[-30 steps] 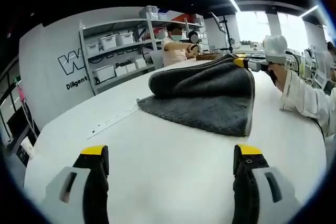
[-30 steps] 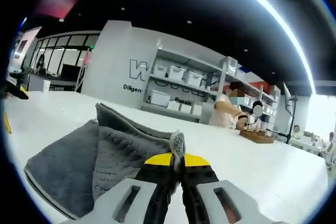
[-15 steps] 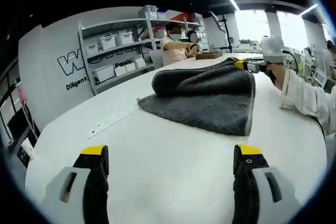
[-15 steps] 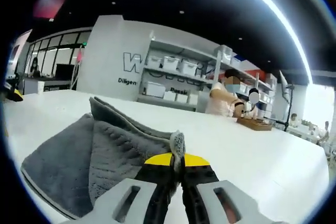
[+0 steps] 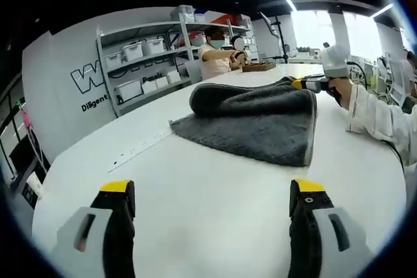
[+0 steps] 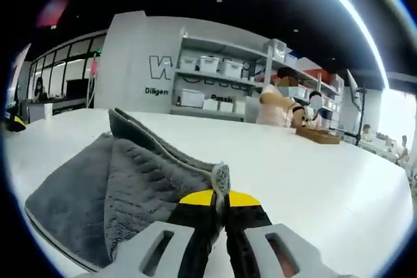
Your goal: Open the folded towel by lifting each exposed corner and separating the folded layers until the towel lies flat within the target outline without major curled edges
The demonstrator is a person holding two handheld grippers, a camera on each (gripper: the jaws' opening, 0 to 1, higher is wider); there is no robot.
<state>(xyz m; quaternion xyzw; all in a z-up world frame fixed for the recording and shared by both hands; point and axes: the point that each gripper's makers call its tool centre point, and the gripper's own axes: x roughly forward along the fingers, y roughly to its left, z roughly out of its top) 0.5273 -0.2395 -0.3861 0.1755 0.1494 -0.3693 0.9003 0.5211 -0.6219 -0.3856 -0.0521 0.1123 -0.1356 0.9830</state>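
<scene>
Left gripper view: jaws of the left gripper (image 5: 212, 206) spread wide with nothing between them, hovering over bare white table (image 5: 215, 180). Grey towel (image 5: 254, 122) ahead and slightly right, well apart from the yellow tips, still doubled, top layer bulging as a rolled fold across the far side. Long axis running roughly left to right across the view, lower layer flat with a corner pointing left near a strip of markings (image 5: 140, 150) on the tabletop. At the towel's far right end, right gripper (image 5: 306, 81) clamped on the upper layer's corner, held by a hand in a white sleeve (image 5: 371, 118). Shelving with bins (image 5: 146, 63) and a seated person (image 5: 218, 56) behind.

Right gripper view: jaws of the right gripper (image 6: 219, 198) pressed together on a pinch of the towel's (image 6: 111, 193) edge, a tuft of pile poking up between the yellow tips. Remainder of the cloth trailing away to the left and downward, a ridge of folded layer rising toward the shelving. Open table (image 6: 326, 180) stretching right of the grip.

Judgement: right hand far nearer, already holding the corner; likely opening direction away from the fold, toward the open table. Left free to pin the lower layer.
</scene>
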